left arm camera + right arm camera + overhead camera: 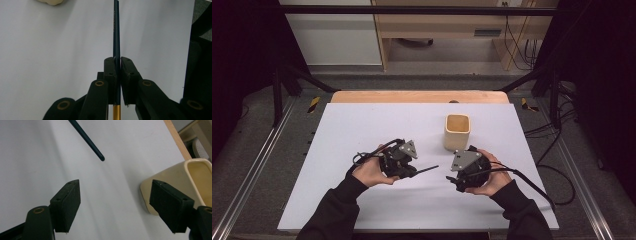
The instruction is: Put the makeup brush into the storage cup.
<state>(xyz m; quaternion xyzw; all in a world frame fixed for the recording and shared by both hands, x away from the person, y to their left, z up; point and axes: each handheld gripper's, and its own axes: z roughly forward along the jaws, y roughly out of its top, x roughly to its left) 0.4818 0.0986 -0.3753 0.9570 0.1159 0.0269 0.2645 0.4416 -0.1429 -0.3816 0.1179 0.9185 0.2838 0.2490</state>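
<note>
Just short of the cream cup, toward the person, the left gripper clamps a dark pencil mid-shaft; the right gripper gapes empty beside the cup. Probably bound for the cup — tilt the tip up first. Its gold end is cut off.

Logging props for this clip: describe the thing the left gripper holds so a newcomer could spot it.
On the white table sheet, near the cream cup, find the left gripper. Clamped in its jaws is a thin dark pencil, pointing toward the right gripper; nothing else is stick-shaped.
</note>
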